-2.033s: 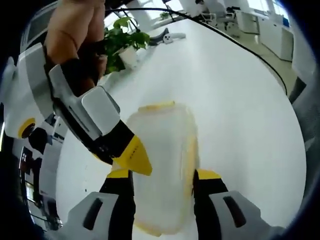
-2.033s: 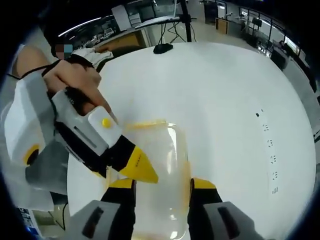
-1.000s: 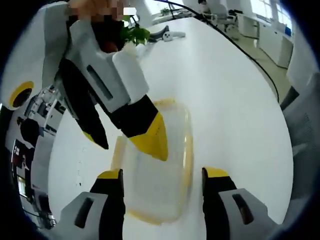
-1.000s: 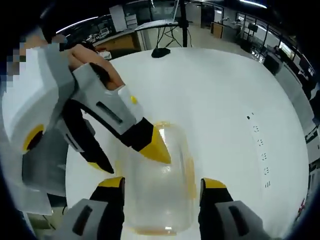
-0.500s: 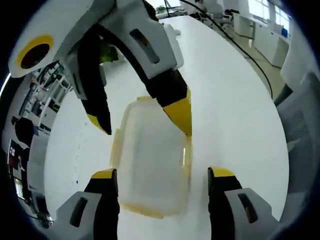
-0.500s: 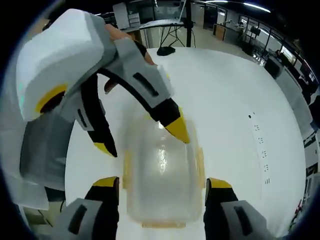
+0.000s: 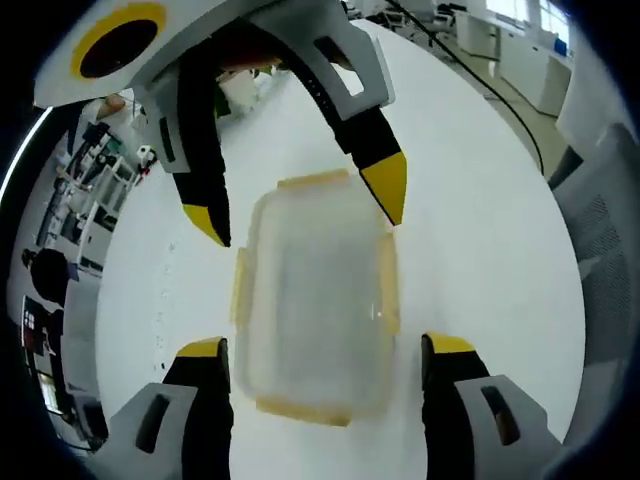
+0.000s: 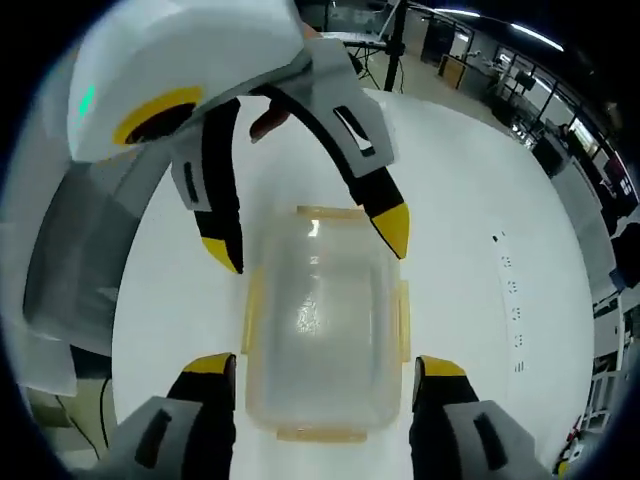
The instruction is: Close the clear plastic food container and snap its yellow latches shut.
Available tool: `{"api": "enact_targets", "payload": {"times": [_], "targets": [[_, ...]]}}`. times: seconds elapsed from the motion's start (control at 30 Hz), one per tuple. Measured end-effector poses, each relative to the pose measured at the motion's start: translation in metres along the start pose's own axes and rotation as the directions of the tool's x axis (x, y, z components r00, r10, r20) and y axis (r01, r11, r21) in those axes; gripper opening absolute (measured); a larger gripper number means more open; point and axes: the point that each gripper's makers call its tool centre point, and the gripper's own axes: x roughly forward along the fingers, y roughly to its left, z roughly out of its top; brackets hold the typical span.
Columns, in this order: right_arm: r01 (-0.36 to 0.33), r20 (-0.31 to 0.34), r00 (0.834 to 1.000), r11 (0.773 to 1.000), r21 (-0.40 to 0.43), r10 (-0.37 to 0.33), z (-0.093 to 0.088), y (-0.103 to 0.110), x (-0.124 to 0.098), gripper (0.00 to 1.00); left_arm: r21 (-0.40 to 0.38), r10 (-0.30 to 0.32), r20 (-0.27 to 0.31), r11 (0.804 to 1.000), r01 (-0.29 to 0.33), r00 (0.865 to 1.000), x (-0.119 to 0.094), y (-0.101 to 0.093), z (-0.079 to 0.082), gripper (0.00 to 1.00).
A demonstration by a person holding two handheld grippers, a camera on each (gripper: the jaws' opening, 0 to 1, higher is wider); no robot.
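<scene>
The clear plastic container lies on the white table with its lid on and yellow latches along its sides and ends. My left gripper is open, its jaws straddling the near end of the box without gripping it. My right gripper comes in from above, open, its yellow tips at the far end. From the right gripper view the same container sits between my right gripper and my left gripper, both apart from it. Whether the latches are snapped down I cannot tell.
The white table spreads wide around the box. A black cable crosses its far part and a grey chair stands by its edge. A black stand rises beyond the table. Small dark marks dot the surface.
Both grippers pulled back from the lid and their jaws spread wider. The opposite gripper's tip, earlier resting across the lid, now sits at the container's far end. Both cameras look down more steeply.
</scene>
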Motion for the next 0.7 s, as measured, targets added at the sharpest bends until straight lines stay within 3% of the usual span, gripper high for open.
{"api": "enact_targets", "payload": {"times": [0.37,0.7], "targets": [[0.034,-0.031,0.999,0.998,-0.051,-0.035,-0.013,0.003,0.008,0.72,-0.055,-0.006,-0.020,0.998,0.005,1.000,0.006,0.006,-0.010,0.81],[0.053,-0.047,0.997,0.996,-0.065,-0.056,-0.025,0.000,0.015,0.75,-0.039,-0.019,-0.035,0.999,0.017,0.999,0.014,0.007,-0.012,0.81]]}}
